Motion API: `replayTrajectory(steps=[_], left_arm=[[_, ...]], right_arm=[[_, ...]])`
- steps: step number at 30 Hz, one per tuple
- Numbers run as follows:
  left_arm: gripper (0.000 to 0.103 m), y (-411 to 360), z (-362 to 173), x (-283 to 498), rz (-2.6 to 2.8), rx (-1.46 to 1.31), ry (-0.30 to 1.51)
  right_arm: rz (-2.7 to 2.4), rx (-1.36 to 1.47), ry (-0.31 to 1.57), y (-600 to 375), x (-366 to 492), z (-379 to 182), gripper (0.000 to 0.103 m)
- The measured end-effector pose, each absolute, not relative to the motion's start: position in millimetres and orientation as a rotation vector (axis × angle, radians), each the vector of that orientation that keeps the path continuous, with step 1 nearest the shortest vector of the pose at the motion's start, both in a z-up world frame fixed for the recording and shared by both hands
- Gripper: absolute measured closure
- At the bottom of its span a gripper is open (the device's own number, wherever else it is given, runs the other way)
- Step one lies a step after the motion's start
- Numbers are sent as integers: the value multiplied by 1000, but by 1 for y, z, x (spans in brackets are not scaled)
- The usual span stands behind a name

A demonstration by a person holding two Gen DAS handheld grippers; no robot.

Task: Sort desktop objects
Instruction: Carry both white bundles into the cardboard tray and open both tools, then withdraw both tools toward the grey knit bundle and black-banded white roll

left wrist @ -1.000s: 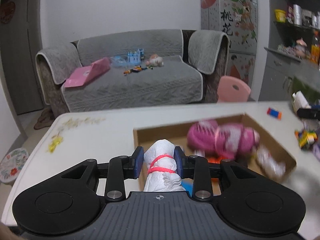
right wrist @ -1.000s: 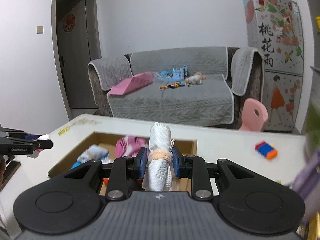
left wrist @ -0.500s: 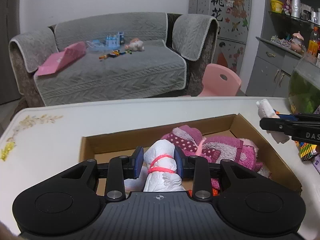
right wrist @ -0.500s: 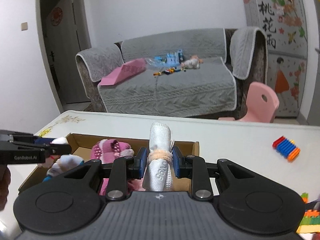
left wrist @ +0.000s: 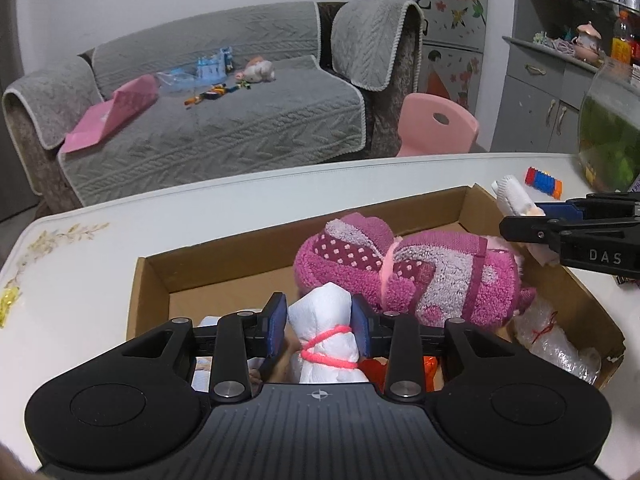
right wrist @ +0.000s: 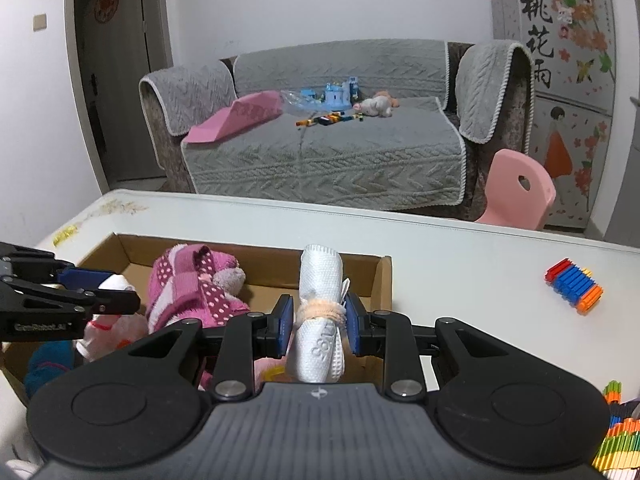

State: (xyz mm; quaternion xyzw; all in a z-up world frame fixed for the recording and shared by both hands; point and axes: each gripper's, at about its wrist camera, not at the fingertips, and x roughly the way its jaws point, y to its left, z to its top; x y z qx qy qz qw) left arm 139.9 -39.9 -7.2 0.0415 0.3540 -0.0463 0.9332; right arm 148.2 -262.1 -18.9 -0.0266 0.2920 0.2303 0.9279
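Left wrist view: both hands have come in over the cardboard box [left wrist: 152, 280] in the last second; before, the box sat further off and to the right, now it fills the lower frame. Left gripper [left wrist: 319, 326] has its jaws opening around the white cloth bundle [left wrist: 326, 336] tied with a pink band. There's a gap at the left pad [left wrist: 276, 326] that wasn't there half a second ago; the right pad looks close to the cloth or just touching it. Bundle is between the jaws, upright, above the near-left part of the box, just beside the pink towel roll [left wrist: 408, 268]. My read: release into the box is under way.

Right gripper [left wrist: 568, 236] shows at the right edge, over the far-right corner of the box, carrying its own roll.

Right wrist view: right gripper [right wrist: 316, 322] has the jaws clamped on the white towel roll [right wrist: 320, 312] at its peach band, no change in grip. Roll stands upright between the pads, above the right end of the box [right wrist: 382, 280], inside its right wall. Box looks nearer and lower than a second ago, so this one is in position but not let go yet. Left gripper [right wrist: 116, 300] is at the left end of the box. Coloured block stack [right wrist: 574, 284] sits on the desk [right wrist: 460, 264], well right of the box, unsorted.
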Motion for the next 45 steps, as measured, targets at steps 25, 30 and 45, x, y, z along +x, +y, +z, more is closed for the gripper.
replayTrajectory(steps=[25, 30, 45], left_arm=[[0, -14, 35, 67, -71, 112, 583], [0, -10, 32, 38, -89, 164, 625], [0, -12, -16, -28, -126, 163, 740]], right_arm=[[498, -121, 498, -262, 118, 7, 35], [546, -169, 474, -263, 89, 14, 27], [661, -191, 556, -263, 6, -19, 20]])
